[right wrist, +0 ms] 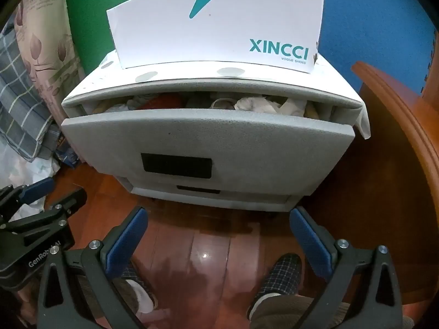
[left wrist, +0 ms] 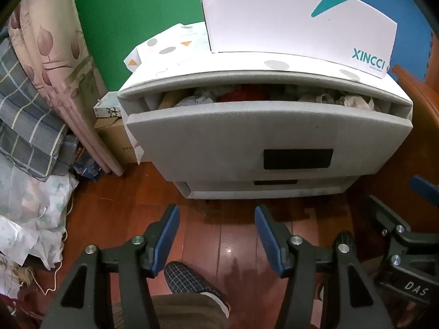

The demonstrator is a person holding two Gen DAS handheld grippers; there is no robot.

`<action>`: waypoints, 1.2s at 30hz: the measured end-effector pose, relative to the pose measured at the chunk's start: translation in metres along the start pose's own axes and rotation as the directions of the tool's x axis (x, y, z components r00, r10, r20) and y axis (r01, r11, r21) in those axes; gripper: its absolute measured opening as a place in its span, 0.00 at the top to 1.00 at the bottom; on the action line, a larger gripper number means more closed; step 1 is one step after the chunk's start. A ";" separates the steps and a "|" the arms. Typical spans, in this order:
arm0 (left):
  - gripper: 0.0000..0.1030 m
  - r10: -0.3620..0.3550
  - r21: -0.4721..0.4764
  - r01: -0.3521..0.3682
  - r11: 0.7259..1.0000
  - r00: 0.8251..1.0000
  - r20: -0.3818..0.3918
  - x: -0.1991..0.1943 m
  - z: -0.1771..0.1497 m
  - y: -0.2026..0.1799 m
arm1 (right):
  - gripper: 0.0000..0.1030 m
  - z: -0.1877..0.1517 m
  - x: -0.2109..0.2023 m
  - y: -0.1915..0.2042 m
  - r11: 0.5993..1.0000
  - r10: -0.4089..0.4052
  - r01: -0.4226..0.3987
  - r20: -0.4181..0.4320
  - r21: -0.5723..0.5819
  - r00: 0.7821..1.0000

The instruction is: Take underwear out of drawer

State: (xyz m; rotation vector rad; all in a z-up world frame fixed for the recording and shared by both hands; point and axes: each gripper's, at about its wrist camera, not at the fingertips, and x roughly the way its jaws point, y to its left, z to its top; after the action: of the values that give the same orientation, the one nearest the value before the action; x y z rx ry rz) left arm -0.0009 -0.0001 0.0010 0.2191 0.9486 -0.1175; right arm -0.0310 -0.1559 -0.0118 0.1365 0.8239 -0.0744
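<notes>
- The left gripper (left wrist: 216,235) hangs over the wooden floor (left wrist: 227,235), fingers wide and holding nothing.
- The right gripper (right wrist: 218,238) likewise: fingers wide, nothing between them.
- Ahead of both, the drawer (right wrist: 208,134) stands slightly open, jumbled underwear (right wrist: 255,104) inside.
- A shoe box (right wrist: 216,27) sits atop the cabinet; bedding (left wrist: 30,104) lies far left of the fingers.

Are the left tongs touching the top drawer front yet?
Apart. The left wrist view shows bare wooden floor between the open left tongs and the top drawer front.
</notes>
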 end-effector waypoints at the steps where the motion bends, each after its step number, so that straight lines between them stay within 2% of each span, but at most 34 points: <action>1: 0.43 -0.021 -0.011 0.020 1.000 1.000 -0.021 0.001 0.000 0.001 | 0.01 0.000 0.000 -0.001 1.000 0.007 -0.007 0.000 0.005 1.000; 16: 0.43 -0.009 0.005 0.010 1.000 0.999 -0.030 0.008 0.004 -0.002 | 0.01 0.000 0.002 -0.001 1.000 0.011 -0.011 -0.009 0.005 1.000; 28: 0.43 -0.052 0.014 0.052 0.999 0.999 0.006 0.003 0.002 -0.003 | 0.01 0.000 0.000 -0.001 1.000 0.003 -0.003 -0.008 0.008 1.000; 36: 0.43 -0.063 0.029 0.064 0.998 0.998 -0.011 0.004 0.001 -0.006 | 0.01 0.000 0.000 -0.001 1.000 0.001 -0.001 -0.010 0.012 1.000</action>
State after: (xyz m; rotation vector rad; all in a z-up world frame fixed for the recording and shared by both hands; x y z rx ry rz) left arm 0.0011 -0.0063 -0.0023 0.2164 0.9642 -0.1889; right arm -0.0317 -0.1573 -0.0121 0.1485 0.8336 -0.0774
